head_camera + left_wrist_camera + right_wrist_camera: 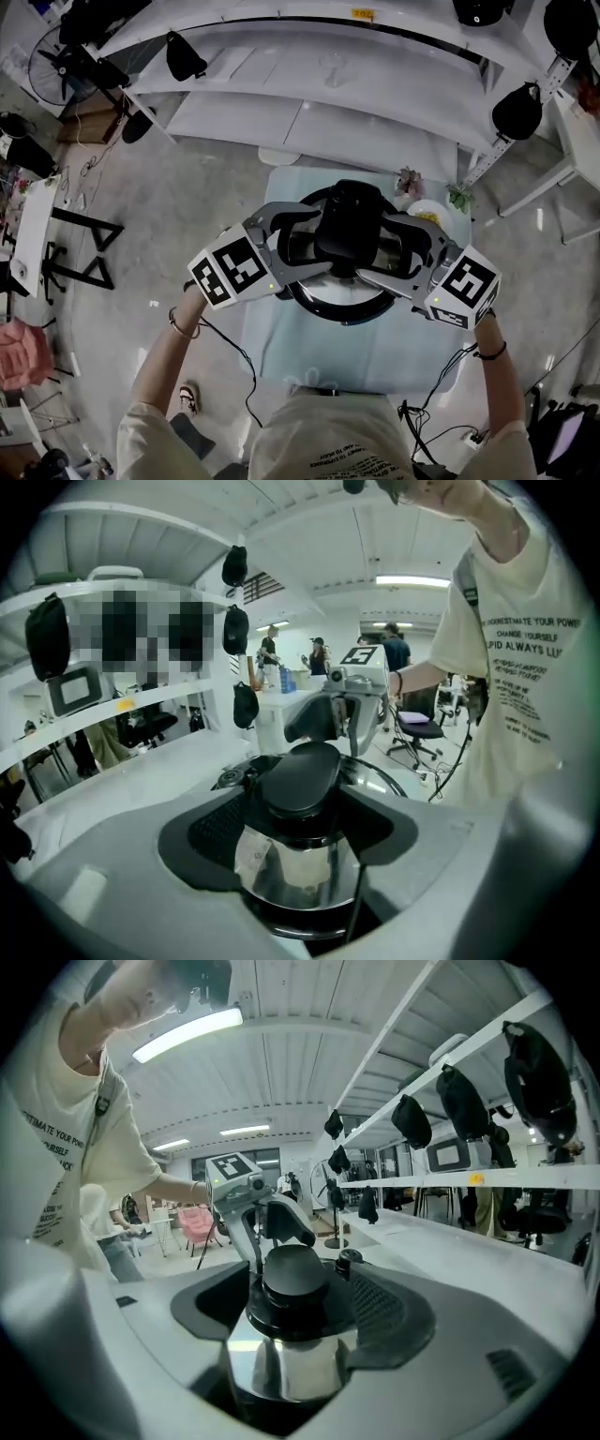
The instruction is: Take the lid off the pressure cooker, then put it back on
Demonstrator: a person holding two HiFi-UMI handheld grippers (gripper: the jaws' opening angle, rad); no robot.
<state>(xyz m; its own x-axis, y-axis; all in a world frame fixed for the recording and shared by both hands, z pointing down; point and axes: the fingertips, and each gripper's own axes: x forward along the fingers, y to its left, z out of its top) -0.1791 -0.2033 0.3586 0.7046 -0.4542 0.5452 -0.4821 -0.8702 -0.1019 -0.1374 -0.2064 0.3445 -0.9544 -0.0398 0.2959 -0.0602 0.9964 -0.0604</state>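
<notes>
The round steel pressure cooker [343,307] stands on a pale blue mat [281,352] in front of the person, with its lid on and the bulky black lid handle [349,230] uppermost. The left gripper [302,246] reaches in from the cooker's left and the right gripper [382,249] from its right, facing each other across it. Each has its jaws spread wide, one on either side of the cooker's shiny wall just below the handle, and neither gripper view shows the pads plainly pressing on it.
</notes>
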